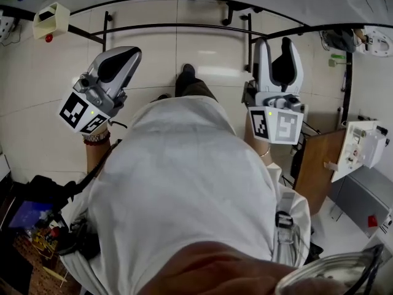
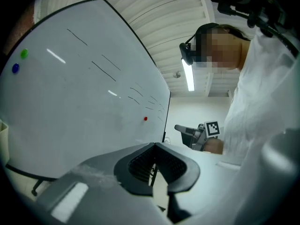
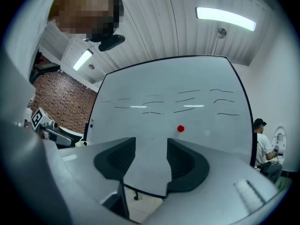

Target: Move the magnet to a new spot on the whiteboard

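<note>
The small red magnet sticks to the whiteboard, right of its middle and below several black pen strokes. My right gripper points at the board from a distance, open, with nothing between its pads; the magnet shows just above its right finger. In the head view it is raised at the right. My left gripper is shut and empty, held off to the board's left, where the red magnet shows far along the whiteboard. In the head view it is at the upper left.
A green magnet and a blue magnet sit near the board's left edge. A cream box hangs at the far left. The board's stand bars cross ahead. A wooden panel stands right. Another person is beyond the board.
</note>
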`<act>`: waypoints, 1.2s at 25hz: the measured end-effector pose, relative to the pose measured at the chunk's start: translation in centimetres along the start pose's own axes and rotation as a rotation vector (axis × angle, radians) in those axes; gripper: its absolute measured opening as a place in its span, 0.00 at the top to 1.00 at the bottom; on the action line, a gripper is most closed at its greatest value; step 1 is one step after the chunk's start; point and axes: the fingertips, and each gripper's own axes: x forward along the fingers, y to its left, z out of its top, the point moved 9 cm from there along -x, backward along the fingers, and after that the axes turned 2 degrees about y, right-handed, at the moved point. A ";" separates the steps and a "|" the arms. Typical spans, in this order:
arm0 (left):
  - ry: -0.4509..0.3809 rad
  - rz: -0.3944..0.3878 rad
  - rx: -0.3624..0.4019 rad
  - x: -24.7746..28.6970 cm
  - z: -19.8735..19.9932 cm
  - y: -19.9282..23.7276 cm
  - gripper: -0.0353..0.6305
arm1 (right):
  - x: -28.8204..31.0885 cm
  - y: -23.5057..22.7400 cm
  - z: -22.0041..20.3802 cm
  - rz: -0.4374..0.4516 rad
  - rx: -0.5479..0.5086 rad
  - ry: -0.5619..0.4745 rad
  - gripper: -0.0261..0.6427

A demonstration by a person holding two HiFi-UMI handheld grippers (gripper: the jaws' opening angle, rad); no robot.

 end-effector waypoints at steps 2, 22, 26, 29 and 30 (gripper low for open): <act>-0.015 -0.034 -0.033 -0.8 -0.5 -0.9 0.94 | -1.8 0.7 0.2 -0.030 0.004 0.022 0.65; -0.022 -0.100 0.012 -1.9 2.7 -5.6 0.94 | -5.9 4.1 1.1 0.055 0.129 0.021 0.65; 0.000 -0.161 0.004 1.4 2.1 -7.4 0.94 | -6.3 3.6 1.9 0.131 0.072 0.007 0.65; 0.009 -0.136 0.072 3.3 1.1 -9.9 0.94 | -8.2 1.4 0.3 0.167 0.100 0.040 0.65; 0.004 -0.114 0.087 3.3 0.9 -10.4 0.94 | -8.8 0.7 -0.1 0.179 0.107 0.051 0.65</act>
